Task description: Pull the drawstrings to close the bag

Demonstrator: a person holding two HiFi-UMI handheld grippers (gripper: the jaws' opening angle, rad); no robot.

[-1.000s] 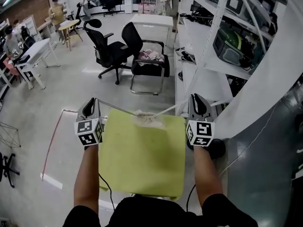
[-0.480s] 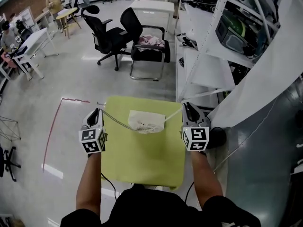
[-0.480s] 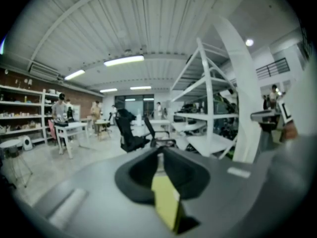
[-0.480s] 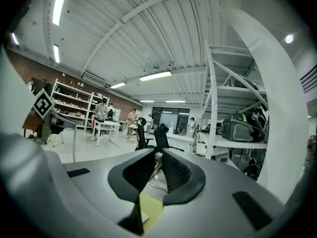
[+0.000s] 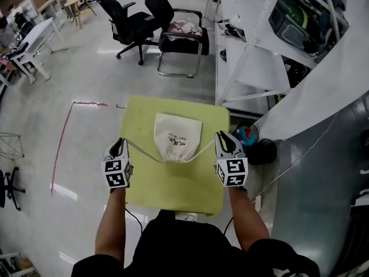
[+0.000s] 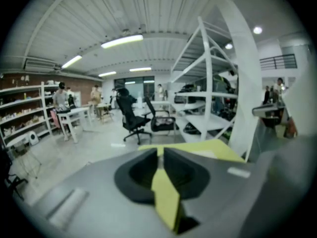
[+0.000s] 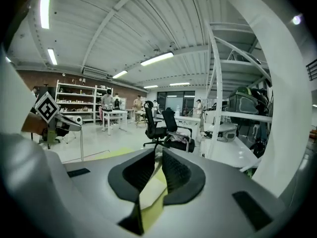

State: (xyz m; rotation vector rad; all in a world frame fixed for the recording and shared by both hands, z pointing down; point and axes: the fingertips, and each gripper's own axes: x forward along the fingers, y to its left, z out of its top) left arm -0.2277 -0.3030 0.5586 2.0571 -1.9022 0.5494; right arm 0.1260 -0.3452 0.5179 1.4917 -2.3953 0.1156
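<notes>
Surface: yellow-green table (image 5: 190,183) just below you; grey floor (image 5: 86,85) beyond.
Room: office chairs (image 5: 180,30) at 12, white shelving (image 5: 253,56) at 1.
Grippers: your left gripper (image 5: 119,148) and right gripper (image 5: 222,141) each pinch one of the drawstrings (image 5: 141,150).
Bag: bag (image 5: 177,136) flat mid-table, cinched neck toward 6, long axis 6–12.
Change: it hung bunched before; your hands are lower.

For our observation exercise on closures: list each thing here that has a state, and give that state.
bag: flat on the table, mouth gathered narrow
left drawstring: stretched out to the left gripper
right drawstring: stretched out to the right gripper
left gripper: jaws shut on left drawstring
right gripper: jaws shut on right drawstring
</notes>
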